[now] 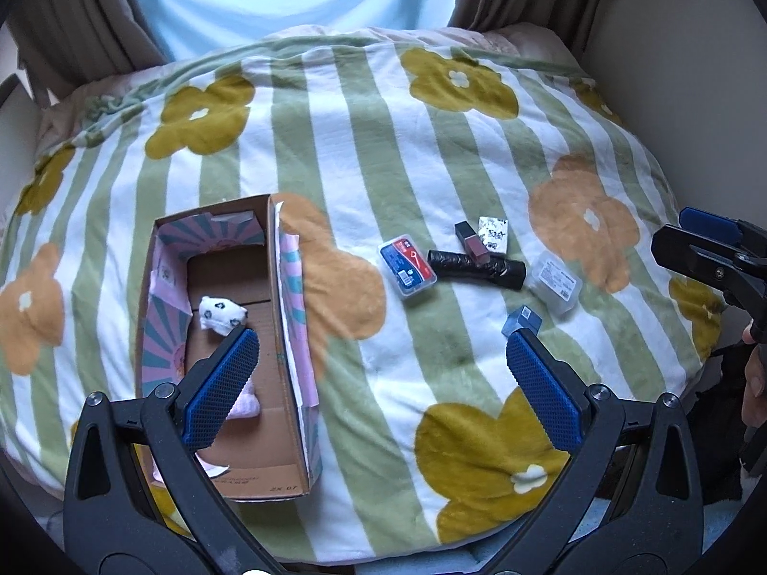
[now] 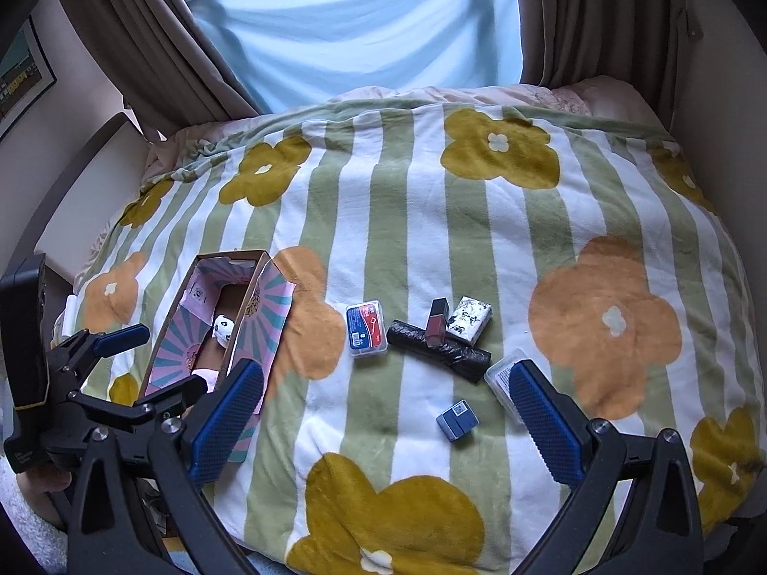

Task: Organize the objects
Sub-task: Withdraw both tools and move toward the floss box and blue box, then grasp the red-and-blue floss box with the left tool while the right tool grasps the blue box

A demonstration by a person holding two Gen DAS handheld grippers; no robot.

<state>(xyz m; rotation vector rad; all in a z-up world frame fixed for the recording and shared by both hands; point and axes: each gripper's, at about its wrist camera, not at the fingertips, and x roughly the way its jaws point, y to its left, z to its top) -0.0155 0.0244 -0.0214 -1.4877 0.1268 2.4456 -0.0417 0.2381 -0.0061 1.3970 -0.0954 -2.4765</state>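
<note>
- The left gripper (image 1: 378, 335) hangs over the bed (image 1: 364, 143), jaws spread wide, nothing between them; its left pad hides part of the box (image 1: 287, 297) floor.
- The right gripper (image 2: 383, 371) hovers nearer the loose items, jaws also spread and holding nothing.
- The open box lies at the bed's left side; inside sit a white spotted bundle (image 1: 221, 314) and something pink (image 1: 247, 405), mostly hidden behind the pad.
- To its right on the blanket: a red-and-blue case (image 1: 407, 266), a black roll (image 1: 474, 269) with a dark red lipstick (image 1: 473, 242) lying across it, and a white patterned packet (image 1: 493, 234) touching the lipstick.
- A clear case (image 2: 503, 376) is half covered by the right gripper's pad; its label is unreadable.
- A small blue box (image 2: 458, 419) stands apart, nearest the grippers.
</note>
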